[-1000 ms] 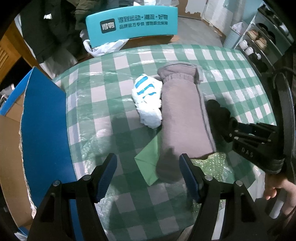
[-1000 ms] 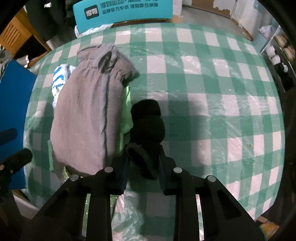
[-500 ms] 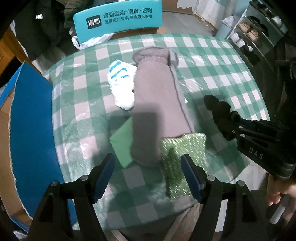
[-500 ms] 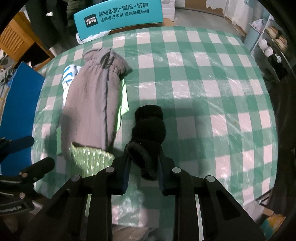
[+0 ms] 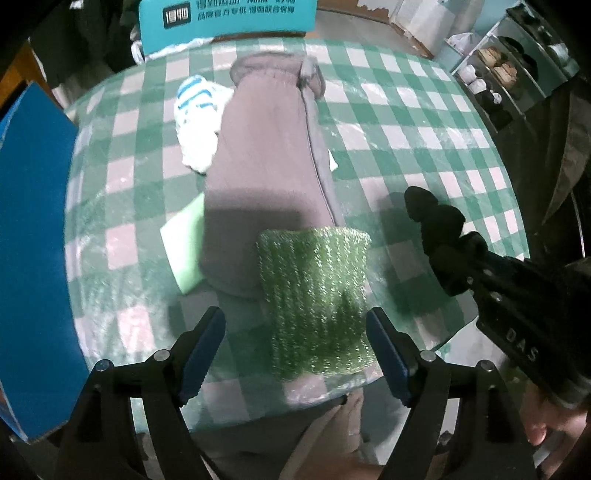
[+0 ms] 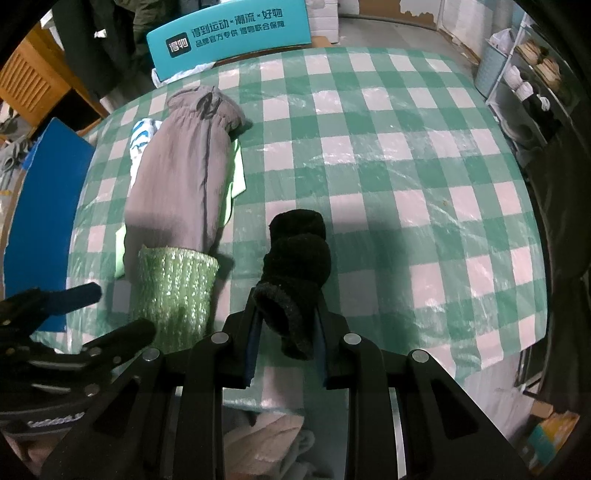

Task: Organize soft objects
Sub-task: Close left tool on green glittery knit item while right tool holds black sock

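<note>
My right gripper [image 6: 286, 345] is shut on a black sock [image 6: 297, 258] and holds it above the near side of the checked table [image 6: 388, 147]; the sock also shows in the left wrist view [image 5: 434, 218]. My left gripper [image 5: 295, 352] is open and empty above the table's near edge. Just ahead of it lies a shiny green knitted piece [image 5: 316, 291] [image 6: 173, 291], overlapping the end of a long grey fleece garment [image 5: 266, 166] [image 6: 184, 177]. A white and blue striped sock [image 5: 195, 118] lies left of the grey garment. A light green cloth [image 5: 184, 251] lies under it.
A blue board [image 5: 33, 236] stands along the table's left side. A teal chair back [image 6: 229, 35] with printed text is at the far edge. Shelves with shoes [image 6: 532, 81] stand at the right. A person's lap shows below the near edge.
Both grippers have drawn back toward the table's near edge. The green knitted piece has come fully into view. The black sock stays clamped in the right gripper.
</note>
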Demonstrator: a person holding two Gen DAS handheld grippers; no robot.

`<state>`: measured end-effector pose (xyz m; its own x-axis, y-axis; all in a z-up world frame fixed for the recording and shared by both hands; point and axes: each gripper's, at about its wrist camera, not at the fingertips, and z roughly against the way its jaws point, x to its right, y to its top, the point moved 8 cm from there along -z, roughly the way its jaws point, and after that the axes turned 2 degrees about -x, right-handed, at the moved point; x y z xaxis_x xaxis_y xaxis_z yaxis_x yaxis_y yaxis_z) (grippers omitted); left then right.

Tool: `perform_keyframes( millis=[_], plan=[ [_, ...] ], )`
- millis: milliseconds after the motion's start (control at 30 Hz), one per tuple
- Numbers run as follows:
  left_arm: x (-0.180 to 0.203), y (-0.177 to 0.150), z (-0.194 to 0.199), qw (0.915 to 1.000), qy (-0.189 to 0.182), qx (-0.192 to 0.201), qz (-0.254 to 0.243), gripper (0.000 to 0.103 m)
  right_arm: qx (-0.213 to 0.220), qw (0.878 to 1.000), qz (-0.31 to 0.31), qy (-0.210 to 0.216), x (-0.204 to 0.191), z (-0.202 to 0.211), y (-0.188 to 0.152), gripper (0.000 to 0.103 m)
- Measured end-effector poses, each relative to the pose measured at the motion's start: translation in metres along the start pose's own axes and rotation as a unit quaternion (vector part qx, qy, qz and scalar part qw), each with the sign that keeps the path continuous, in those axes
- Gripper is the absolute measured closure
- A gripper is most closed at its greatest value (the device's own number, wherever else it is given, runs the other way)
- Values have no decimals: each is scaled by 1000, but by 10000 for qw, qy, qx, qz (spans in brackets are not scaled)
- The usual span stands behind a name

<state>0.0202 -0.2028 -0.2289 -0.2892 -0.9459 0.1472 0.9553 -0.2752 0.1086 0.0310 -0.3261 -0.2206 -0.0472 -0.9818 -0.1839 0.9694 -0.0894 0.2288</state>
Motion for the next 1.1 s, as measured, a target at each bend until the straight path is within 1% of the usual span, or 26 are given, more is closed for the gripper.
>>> perform_keyframes(
  millis=[267,433,567,633,667,733,833,933,1000,1033,1100],
  plan=[
    [9,-8,-19,9996,-41,-252,75,23,-33,10000,-20,-9,5,-1,-8,80],
    [14,-12,-30,9991,60,-416,-38,23,-46,10000,-21,-3,6,-2,-7,80],
    [18,-17,-38,9984,-2,-559,-90,23,-55,10000,-23,-1,7,-3,-7,80],
    [21,-18,-40,9981,-9,-589,-174,26,-51,10000,-35,2,7,-3,-7,80],
    [22,-19,-41,9980,-21,-599,-219,30,-48,10000,-39,5,7,-3,-7,80],
    [24,-19,-41,9978,-26,-598,-279,33,-43,10000,-40,7,7,-3,-6,80],
    [26,-23,-40,9976,-41,-579,-390,40,-46,10000,-40,3,7,-3,-6,80],
    [30,-23,-41,9973,-89,-559,-461,54,-46,10000,-38,3,6,-3,-6,80],
    [31,-25,-38,9971,-122,-560,-503,73,-38,10000,-29,-5,5,-2,-5,80],
    [31,-25,-37,9971,-109,-551,-518,77,-35,10000,-26,-5,5,-2,-5,80],
    [32,-25,-33,9972,-140,-507,-534,82,-28,10000,-23,-12,4,-2,-4,80]
  ],
)
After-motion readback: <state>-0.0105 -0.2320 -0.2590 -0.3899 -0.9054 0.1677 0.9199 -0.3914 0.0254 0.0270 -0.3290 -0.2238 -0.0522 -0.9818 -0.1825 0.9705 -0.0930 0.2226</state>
